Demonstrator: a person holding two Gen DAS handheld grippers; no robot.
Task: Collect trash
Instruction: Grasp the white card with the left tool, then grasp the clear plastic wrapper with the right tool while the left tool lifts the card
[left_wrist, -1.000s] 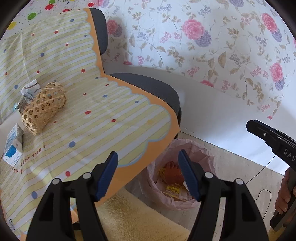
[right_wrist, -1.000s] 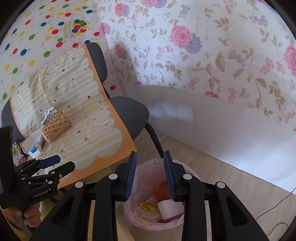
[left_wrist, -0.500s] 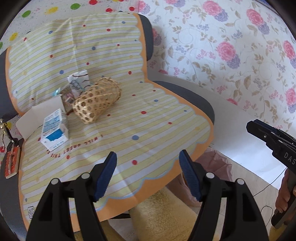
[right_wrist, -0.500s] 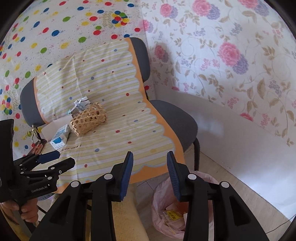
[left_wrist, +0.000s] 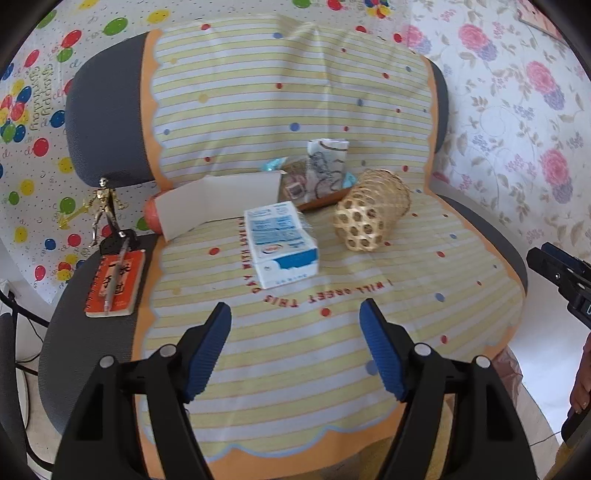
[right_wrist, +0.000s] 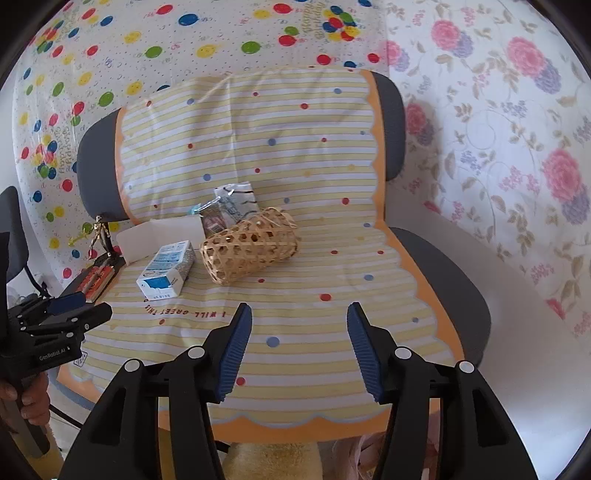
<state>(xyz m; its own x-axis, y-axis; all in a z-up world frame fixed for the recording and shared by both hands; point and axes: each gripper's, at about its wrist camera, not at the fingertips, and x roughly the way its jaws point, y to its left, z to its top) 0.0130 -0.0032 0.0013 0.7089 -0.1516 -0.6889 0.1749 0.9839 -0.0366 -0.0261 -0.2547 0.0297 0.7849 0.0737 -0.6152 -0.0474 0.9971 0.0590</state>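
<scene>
A blue-and-white milk carton (left_wrist: 281, 245) lies on the striped cloth (left_wrist: 332, 350) covering a grey chair; it also shows in the right wrist view (right_wrist: 167, 270). Behind it lie crumpled snack wrappers (left_wrist: 321, 173) and a folded white paper (left_wrist: 218, 205). A woven bamboo basket (left_wrist: 371, 216) lies on its side to the carton's right. My left gripper (left_wrist: 295, 347) is open and empty, just in front of the carton. My right gripper (right_wrist: 299, 345) is open and empty, further back over the seat's front. The pink trash bag (left_wrist: 511, 365) peeks out below the seat at right.
An orange notebook with a pen (left_wrist: 116, 282) and a small gold figurine (left_wrist: 105, 206) sit on the chair's left edge. Balloon and floral sheets cover the walls behind. A yellow fuzzy mat (right_wrist: 273, 461) lies on the floor under the seat front.
Both grippers swung up and left from the trash bag on the floor toward the chair seat. The right gripper opened wider. The carton and wrappers now sit centred ahead of the left gripper.
</scene>
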